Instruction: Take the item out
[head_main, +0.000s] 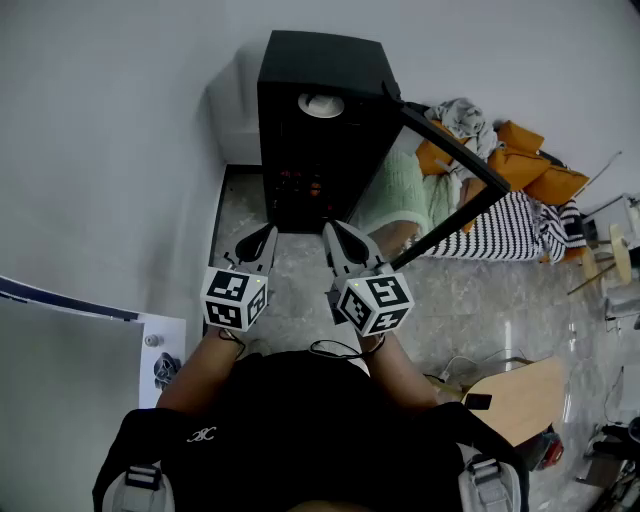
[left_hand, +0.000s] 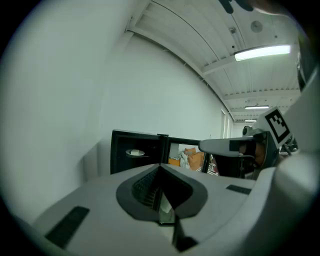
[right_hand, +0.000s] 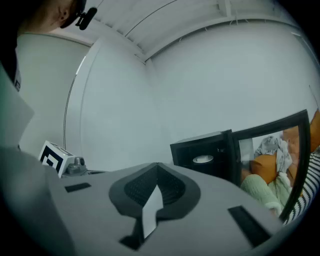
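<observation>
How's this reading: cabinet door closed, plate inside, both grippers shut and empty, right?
Not quite. The door is open, swung out to the right of the cabinet, as the head view shows. The rest holds: the plate sits inside, and the left gripper and right gripper are shut and empty.

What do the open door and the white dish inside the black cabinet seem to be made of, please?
Door: a clear pane, probably glass, since the cushions show through it, set in a matt black frame that could be metal or plastic. Dish: white and smooth, perhaps ceramic or plastic; too small to tell.
</observation>
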